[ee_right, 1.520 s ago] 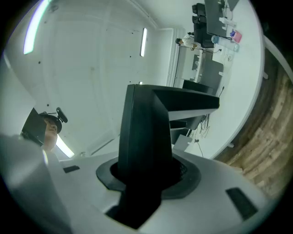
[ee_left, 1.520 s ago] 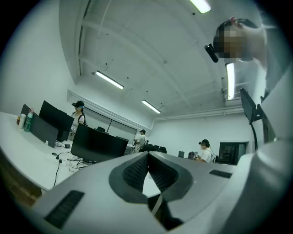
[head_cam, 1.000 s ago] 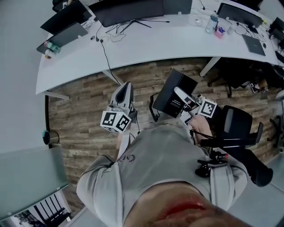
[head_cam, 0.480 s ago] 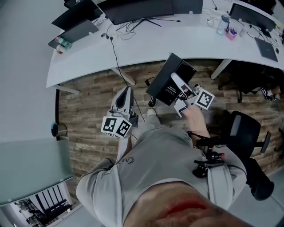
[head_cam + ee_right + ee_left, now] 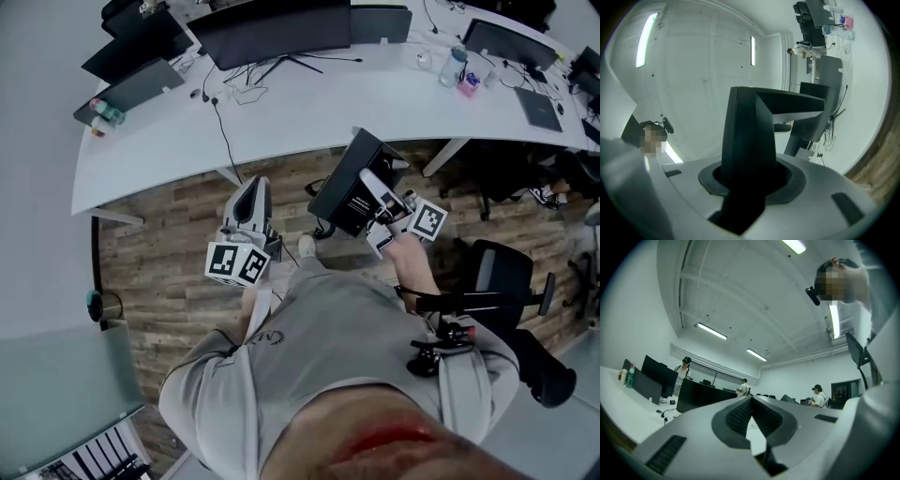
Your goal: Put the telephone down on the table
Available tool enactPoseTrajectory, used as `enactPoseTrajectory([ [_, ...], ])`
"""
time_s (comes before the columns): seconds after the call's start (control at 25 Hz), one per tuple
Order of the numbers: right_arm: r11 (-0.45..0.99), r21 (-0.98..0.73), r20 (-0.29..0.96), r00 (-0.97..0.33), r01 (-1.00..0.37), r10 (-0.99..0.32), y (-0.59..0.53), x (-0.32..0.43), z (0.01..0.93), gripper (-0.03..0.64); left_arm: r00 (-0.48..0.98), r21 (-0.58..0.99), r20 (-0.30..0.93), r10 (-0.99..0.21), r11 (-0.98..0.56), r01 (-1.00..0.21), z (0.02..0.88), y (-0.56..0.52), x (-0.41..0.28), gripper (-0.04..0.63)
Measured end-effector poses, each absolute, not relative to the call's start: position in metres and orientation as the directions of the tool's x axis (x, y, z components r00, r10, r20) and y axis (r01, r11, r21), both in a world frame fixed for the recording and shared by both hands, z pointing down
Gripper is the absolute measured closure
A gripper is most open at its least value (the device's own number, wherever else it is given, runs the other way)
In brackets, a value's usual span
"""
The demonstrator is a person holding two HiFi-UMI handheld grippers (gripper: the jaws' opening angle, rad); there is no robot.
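In the head view my right gripper point(image 5: 371, 184) is shut on the telephone point(image 5: 349, 187), a black boxy thing with a white label. It hangs in the air, and its far corner overlaps the front edge of the white curved table point(image 5: 309, 98). In the right gripper view the telephone point(image 5: 749, 131) fills the gap between the jaws of that gripper point(image 5: 751, 174). My left gripper point(image 5: 252, 186) hovers over the wooden floor, left of the telephone and short of the table. In its own view, the left gripper point(image 5: 751, 400) has its pads together with nothing between them.
On the table stand dark monitors point(image 5: 272, 26), a laptop point(image 5: 141, 84), bottles point(image 5: 452, 54) and loose cables point(image 5: 230, 89). A black office chair point(image 5: 502, 272) is to my right. Table legs point(image 5: 442, 155) reach down to the wooden floor point(image 5: 169, 244).
Both grippers have moved forward toward the table. The telephone, still held, now overlaps the table's front edge. The left gripper stays shut and empty.
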State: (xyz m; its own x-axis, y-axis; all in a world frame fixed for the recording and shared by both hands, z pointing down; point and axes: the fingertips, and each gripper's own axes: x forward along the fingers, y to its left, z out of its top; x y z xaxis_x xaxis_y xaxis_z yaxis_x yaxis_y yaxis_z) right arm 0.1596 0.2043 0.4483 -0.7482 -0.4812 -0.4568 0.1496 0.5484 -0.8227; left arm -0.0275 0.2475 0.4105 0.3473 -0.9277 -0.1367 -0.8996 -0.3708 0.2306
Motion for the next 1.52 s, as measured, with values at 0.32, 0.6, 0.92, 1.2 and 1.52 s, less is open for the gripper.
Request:
enactPoseTrajectory([
  [0.32, 0.542, -0.836, -0.433, -0.714, 0.09, -0.55, 0.163, 0.119, 0.449, 0.453, 0.391, 0.289, -0.13, -0.911, -0.412, -0.864, 0.426, 0.184, -0.085, 0.585],
  [0.6, 0.571, -0.82, -0.426, -0.704, 0.036, -0.568, 0.129, 0.079, 0.442, 0.453, 0.454, 0.297, -0.161, -0.876, -0.482, -0.825, 0.438, 0.124, -0.134, 0.585],
  [0.92, 0.544, -0.839, -0.417, -0.625, -0.014, -0.66, 0.111, 0.054, 0.452, 0.453, 0.589, 0.272, -0.129, -0.798, -0.599, -0.753, 0.471, 0.066, -0.152, 0.585],
  [1.2, 0.498, -0.866, -0.359, -0.625, -0.055, -0.693, 0.086, 0.054, 0.473, 0.453, 0.562, 0.306, -0.134, -0.816, -0.574, -0.76, 0.48, 0.044, -0.167, 0.585],
  [1.52, 0.521, -0.853, -0.402, -0.694, 0.045, -0.597, 0.016, 0.023, 0.472, 0.453, 0.349, 0.355, -0.106, -0.931, -0.363, -0.862, 0.487, 0.021, -0.222, 0.585],
])
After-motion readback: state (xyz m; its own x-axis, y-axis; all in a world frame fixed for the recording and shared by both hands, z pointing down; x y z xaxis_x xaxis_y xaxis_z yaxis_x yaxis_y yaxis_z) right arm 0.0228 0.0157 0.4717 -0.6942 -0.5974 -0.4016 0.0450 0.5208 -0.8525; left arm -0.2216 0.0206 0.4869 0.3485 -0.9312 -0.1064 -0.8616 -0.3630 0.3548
